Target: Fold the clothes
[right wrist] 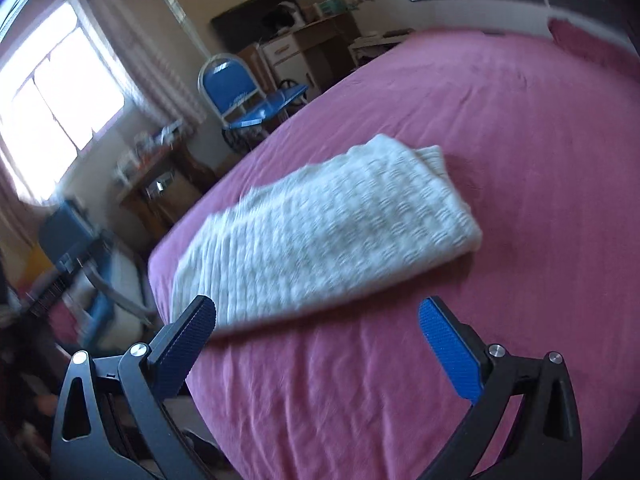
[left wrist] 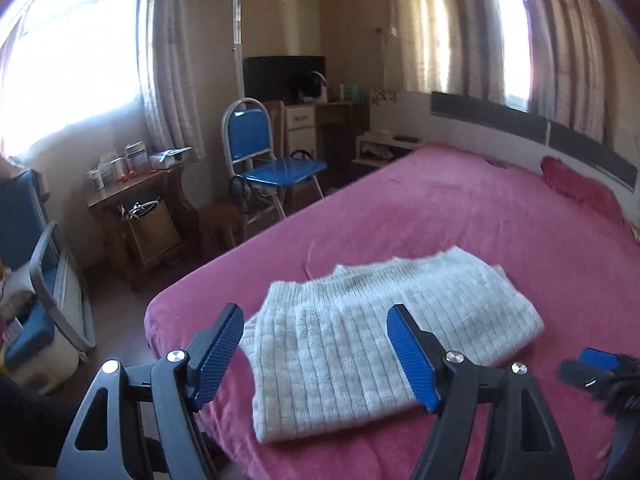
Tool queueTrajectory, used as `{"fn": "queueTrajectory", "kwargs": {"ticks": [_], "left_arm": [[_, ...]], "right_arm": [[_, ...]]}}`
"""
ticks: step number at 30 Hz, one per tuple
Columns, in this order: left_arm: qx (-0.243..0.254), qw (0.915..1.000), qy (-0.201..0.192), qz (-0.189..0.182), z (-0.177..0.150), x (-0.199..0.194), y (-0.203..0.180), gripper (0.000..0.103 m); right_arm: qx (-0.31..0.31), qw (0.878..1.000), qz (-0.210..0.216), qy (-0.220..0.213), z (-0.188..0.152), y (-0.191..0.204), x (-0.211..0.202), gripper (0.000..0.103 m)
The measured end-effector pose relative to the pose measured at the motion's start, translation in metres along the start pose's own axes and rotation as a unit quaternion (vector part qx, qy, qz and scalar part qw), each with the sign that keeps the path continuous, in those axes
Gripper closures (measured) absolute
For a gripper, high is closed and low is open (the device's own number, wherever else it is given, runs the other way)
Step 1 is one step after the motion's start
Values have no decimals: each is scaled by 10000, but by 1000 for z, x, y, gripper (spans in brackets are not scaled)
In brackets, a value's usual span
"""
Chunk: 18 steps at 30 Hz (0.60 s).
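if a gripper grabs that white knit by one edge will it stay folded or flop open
The knit looks soft and thick, lying in loose layers on the bed, so it would likely droop and unfold. Its ribbed surface probably grips well. It seems light for its bulk.

The folded knit garment [left wrist: 384, 336] lies on the bed [left wrist: 500, 216], near its foot corner. Taking the garment as the landmark: the left gripper [left wrist: 316, 354] hangs over its near edge, jaws spread apart; the right gripper [right wrist: 318, 344] stands off its near side, likewise spread. Beyond it, past the bed's left edge, stands a folding chair [left wrist: 264, 156]. Left of the chair is a wooden side table [left wrist: 140, 208] bearing jars [left wrist: 120, 162]. Behind the chair sits a desk [left wrist: 320, 124].
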<state>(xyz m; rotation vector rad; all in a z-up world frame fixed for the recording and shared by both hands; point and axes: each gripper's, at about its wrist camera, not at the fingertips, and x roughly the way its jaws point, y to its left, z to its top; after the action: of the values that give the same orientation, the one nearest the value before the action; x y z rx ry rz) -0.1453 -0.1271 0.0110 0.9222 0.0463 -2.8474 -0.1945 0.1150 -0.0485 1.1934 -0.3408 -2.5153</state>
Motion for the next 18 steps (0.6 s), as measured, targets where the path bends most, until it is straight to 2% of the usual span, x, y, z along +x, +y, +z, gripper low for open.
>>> {"fn": "queueTrajectory", "kwargs": {"ticks": [2, 4, 5, 8, 13, 18], "left_arm": [[-79, 9983, 316, -490, 3, 0, 1, 27], [-311, 9920, 635, -1041, 0, 6, 4, 27], [-360, 9904, 733, -1112, -2, 7, 4, 27], [-200, 9905, 958, -961, -10, 11, -6, 28], [-126, 9882, 1106, -1049, -25, 11, -21, 28], [222, 9878, 1371, -702, -39, 13, -35, 28]], "right_arm": [[-182, 9994, -289, 52, -6, 18, -6, 0], [-277, 9981, -542, 82, -12, 27, -10, 0], [-324, 9972, -668, 98, -14, 31, -13, 0], [-465, 9933, -1045, 143, -22, 45, -20, 0], [-698, 9832, -1670, 219, -35, 69, -32, 0], [-984, 9695, -2199, 442, -52, 74, -24, 0]]}}
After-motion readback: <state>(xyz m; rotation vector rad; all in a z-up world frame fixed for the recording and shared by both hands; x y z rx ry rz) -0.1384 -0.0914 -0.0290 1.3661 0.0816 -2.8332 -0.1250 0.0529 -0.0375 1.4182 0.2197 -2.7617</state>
